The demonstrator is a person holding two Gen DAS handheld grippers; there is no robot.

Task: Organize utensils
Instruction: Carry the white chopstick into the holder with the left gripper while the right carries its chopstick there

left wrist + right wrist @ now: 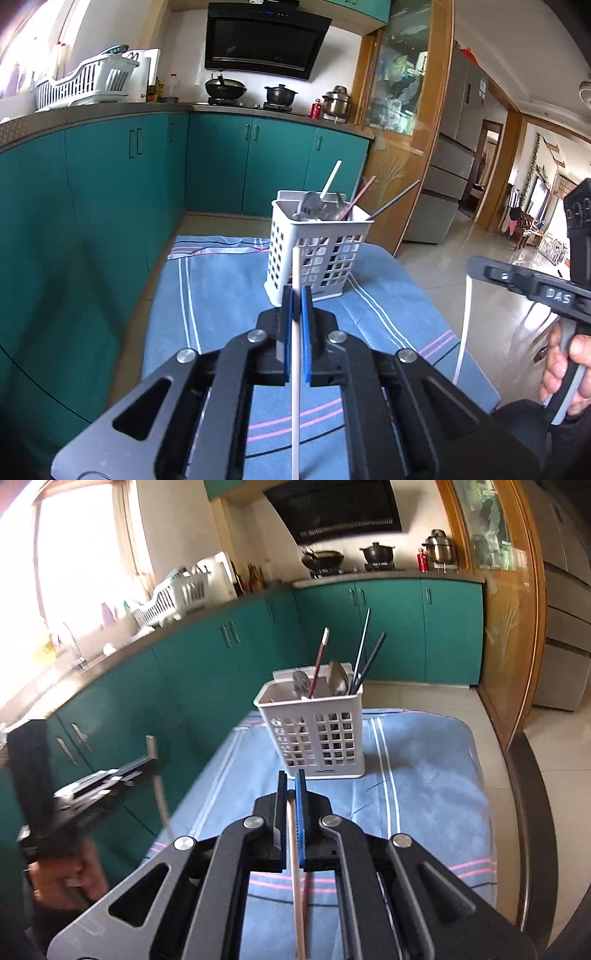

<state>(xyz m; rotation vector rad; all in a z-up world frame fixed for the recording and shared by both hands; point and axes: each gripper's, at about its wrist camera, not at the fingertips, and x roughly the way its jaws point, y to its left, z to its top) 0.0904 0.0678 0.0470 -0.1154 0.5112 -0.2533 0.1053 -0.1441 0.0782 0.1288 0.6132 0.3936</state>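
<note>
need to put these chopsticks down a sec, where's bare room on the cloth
Bare blue cloth lies right of the white basket, toward the table edge, and between the basket and both grippers. The basket itself is crowded with spoons and chopsticks.

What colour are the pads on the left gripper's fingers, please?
Blue pads, clearest in the left wrist view.

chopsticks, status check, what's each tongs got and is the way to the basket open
Left tongs shut on a pale chopstick. Right tongs shut on another chopstick. Basket ahead on the cloth, part full. Nothing between.
</note>
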